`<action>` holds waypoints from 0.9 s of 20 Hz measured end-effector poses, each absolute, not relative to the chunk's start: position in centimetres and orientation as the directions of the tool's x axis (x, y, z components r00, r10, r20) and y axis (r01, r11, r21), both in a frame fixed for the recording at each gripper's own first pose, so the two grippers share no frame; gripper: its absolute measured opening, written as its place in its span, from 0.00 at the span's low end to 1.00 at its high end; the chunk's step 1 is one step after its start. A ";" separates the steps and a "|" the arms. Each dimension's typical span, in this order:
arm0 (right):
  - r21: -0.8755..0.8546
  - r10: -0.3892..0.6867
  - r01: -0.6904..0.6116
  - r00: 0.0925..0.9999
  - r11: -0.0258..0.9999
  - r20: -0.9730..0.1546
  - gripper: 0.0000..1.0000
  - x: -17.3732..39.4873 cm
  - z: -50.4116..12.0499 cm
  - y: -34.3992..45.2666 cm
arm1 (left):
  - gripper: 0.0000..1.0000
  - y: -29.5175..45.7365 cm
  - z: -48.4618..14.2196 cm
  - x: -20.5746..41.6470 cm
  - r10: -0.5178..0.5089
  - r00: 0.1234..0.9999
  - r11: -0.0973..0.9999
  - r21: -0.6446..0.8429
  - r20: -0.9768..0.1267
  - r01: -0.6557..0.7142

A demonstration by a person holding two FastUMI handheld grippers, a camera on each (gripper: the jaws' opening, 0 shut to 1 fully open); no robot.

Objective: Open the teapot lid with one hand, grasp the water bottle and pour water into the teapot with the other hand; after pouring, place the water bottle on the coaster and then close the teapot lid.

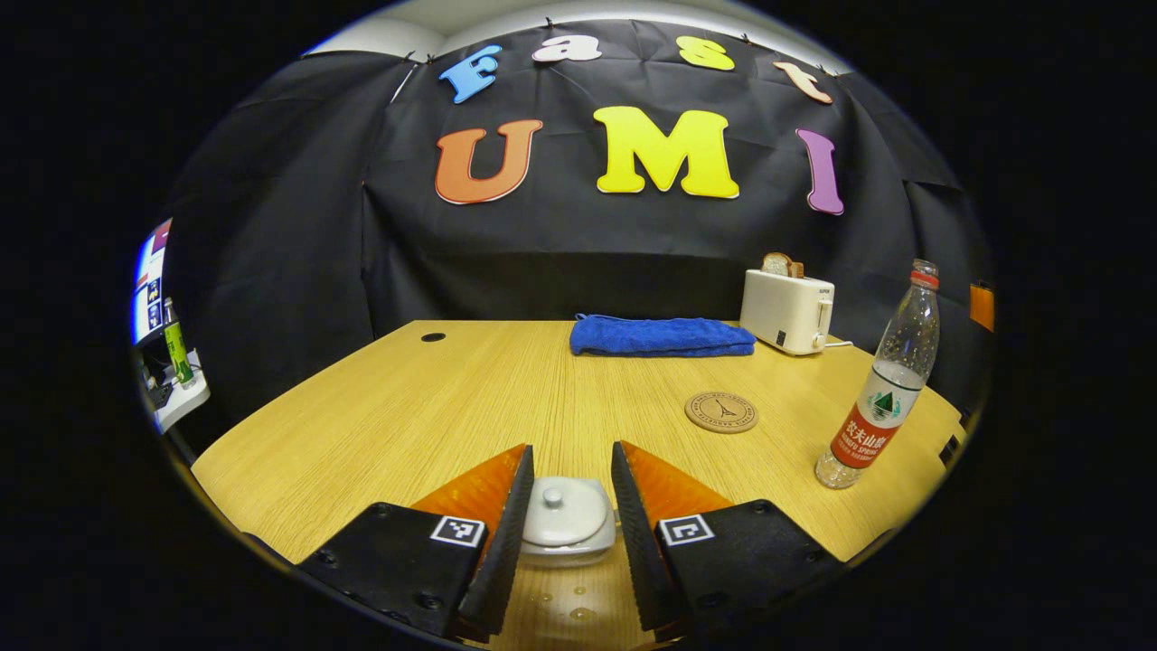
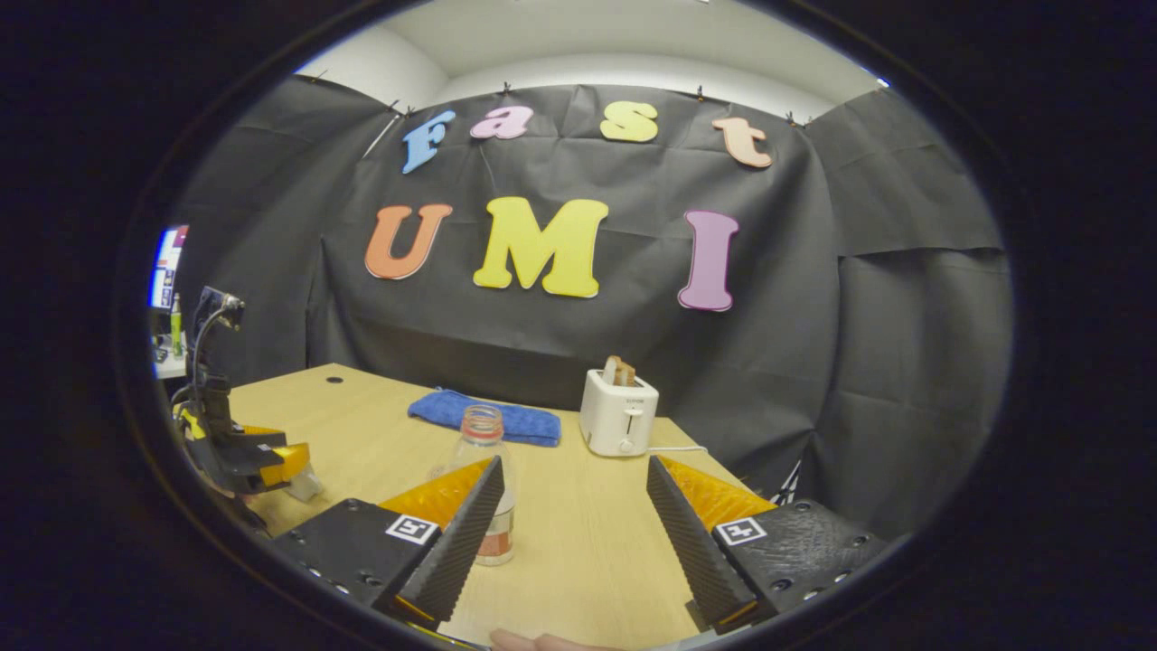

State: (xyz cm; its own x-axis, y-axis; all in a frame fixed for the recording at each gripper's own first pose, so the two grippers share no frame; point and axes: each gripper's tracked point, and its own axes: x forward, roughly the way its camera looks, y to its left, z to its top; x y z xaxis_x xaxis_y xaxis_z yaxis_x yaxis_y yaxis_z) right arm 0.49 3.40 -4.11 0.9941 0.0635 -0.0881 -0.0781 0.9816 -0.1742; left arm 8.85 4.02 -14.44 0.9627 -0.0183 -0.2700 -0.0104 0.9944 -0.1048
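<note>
left fingers [image 1: 569,520] apart astride teapot lid [image 1: 566,514]; right fingers [image 2: 571,533] wide beside water bottle [image 2: 486,470]

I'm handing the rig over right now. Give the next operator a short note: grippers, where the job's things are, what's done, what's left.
Left gripper: open, fingers either side of the teapot lid, not pressing on it. The lid sits on the white teapot.
Right gripper: open, holding nothing; the water bottle stands just ahead, beside its left finger.
The bottle stands upright on the table, cap off, not on the cork coaster, which is bare.
Droplets lie on the table near the teapot.
Done: cannot tell if water was poured.
Left: check the teapot's fill; if needed, lift the lid and pour; set the bottle on the coaster.
</note>
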 end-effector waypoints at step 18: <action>-0.132 0.182 -0.214 0.958 0.968 -0.223 0.99 1.3 -9.3 8.5 | 0.03 5.2 -12.9 8.6 0.018 0.969 0.991 -0.123 -0.247 -0.050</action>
